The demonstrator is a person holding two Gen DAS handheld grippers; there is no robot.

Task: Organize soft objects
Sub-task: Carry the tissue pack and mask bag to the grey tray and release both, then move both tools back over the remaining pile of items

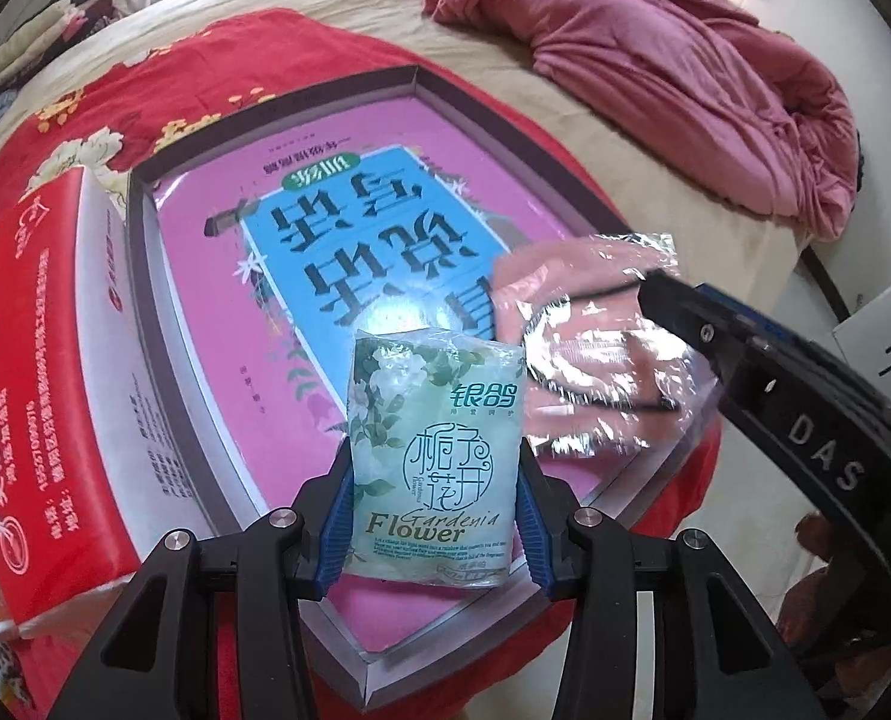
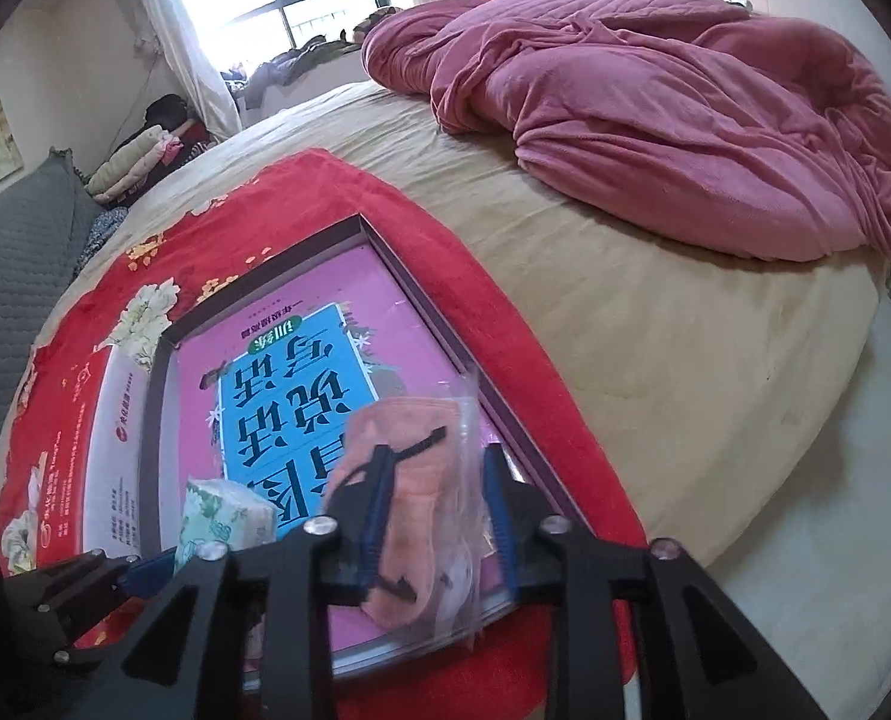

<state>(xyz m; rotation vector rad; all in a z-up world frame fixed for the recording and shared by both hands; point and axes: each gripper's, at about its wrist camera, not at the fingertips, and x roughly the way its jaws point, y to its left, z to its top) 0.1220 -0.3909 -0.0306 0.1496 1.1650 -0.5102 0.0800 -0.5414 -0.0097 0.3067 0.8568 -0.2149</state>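
My left gripper (image 1: 433,516) is shut on a pale green tissue pack (image 1: 436,456) marked "Gardenia Flower" and holds it over the near end of a shallow purple-rimmed box (image 1: 145,276). A pink and blue book (image 1: 349,264) lies in the box. My right gripper (image 2: 439,516) is shut on a clear bag holding pink socks (image 2: 412,480), over the box's near right part. The sock bag also shows in the left wrist view (image 1: 589,354). The tissue pack shows in the right wrist view (image 2: 223,516).
A large red and white tissue package (image 1: 43,396) lies left of the box on a red floral blanket (image 1: 277,66). A rumpled pink quilt (image 2: 655,120) lies on the beige bed (image 2: 685,348) beyond. Folded clothes (image 2: 133,168) lie at the far left.
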